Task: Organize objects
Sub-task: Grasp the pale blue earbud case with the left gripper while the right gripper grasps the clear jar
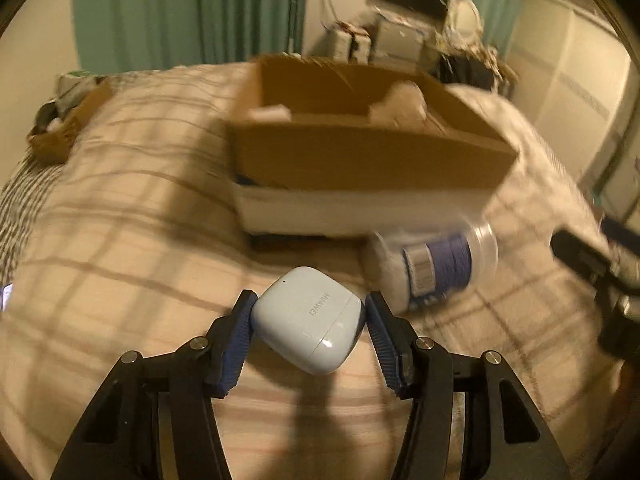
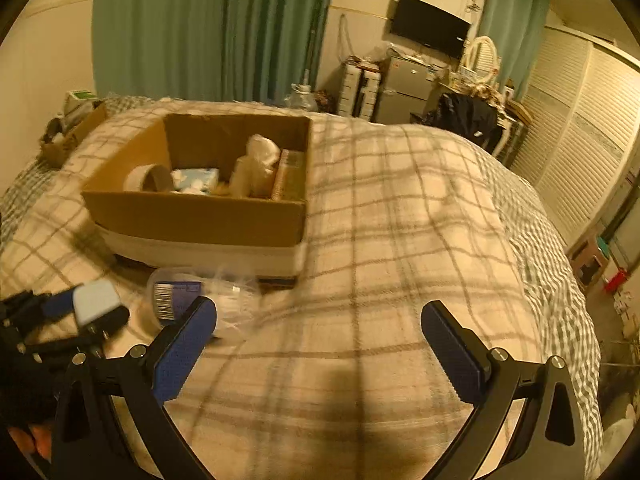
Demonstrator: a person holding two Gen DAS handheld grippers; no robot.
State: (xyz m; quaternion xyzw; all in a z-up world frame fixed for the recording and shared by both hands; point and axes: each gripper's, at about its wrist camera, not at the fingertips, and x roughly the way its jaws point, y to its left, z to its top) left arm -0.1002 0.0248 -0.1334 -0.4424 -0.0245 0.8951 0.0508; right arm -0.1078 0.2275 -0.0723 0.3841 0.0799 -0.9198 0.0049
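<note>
Soft plaid blanket on bed, green curtains behind. Left gripper clamped on smooth rounded white earbud case, w/ cardboard box just ahead. Right gripper spread wide, nothing in it.

The right claw stands wide open above the plaid blanket on the bed, nothing between its blue pads. At far left the left claw grips a pale earbud case, just beside a clear plastic container lying on the blanket. Behind the container sits an open cardboard box holding a tape roll and other items too blurred to name.
</note>
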